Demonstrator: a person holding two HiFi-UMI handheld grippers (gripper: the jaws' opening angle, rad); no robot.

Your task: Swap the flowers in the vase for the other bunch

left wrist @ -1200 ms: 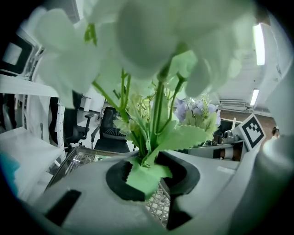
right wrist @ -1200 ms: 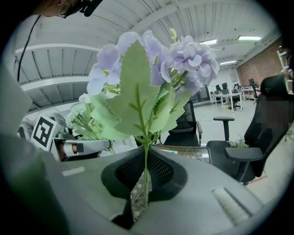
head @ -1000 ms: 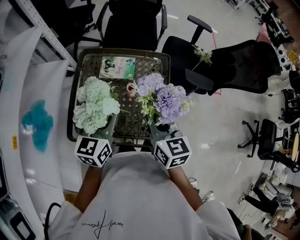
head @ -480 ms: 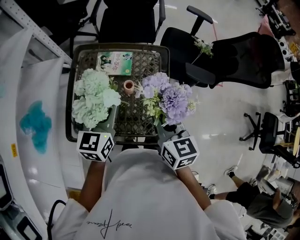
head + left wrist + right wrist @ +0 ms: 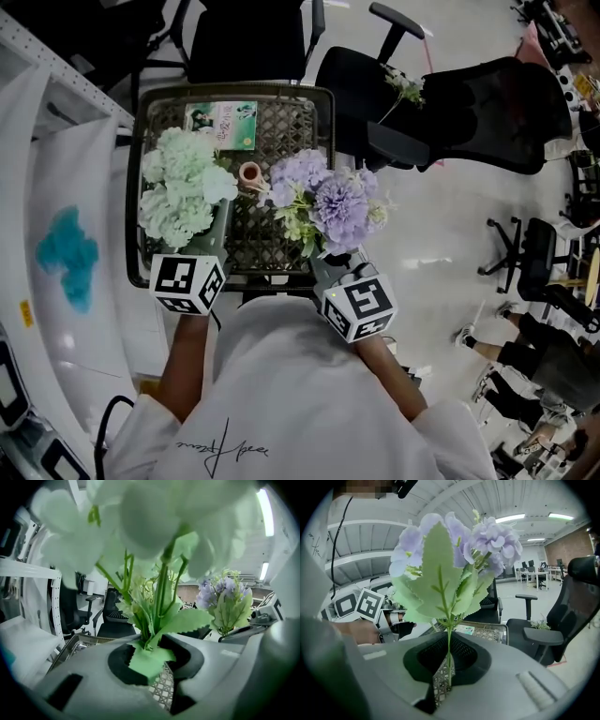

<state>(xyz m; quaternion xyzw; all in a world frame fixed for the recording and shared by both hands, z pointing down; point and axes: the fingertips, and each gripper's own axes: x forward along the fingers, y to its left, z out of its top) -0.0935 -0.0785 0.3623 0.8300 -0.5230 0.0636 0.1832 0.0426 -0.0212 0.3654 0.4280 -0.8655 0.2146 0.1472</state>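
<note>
The left tool (image 5: 150, 662) is clamped on the stems of the pale green bunch (image 5: 183, 187) and holds it upright over the left side of the mesh tabletop (image 5: 286, 122). The small vase (image 5: 249, 172) stands between the bunches and seems empty, I think ready to receive one. The right tool (image 5: 445, 677) is closed on the thin stem of the purple bunch (image 5: 330, 202), kept apart so the flowers do not tangle.
</note>
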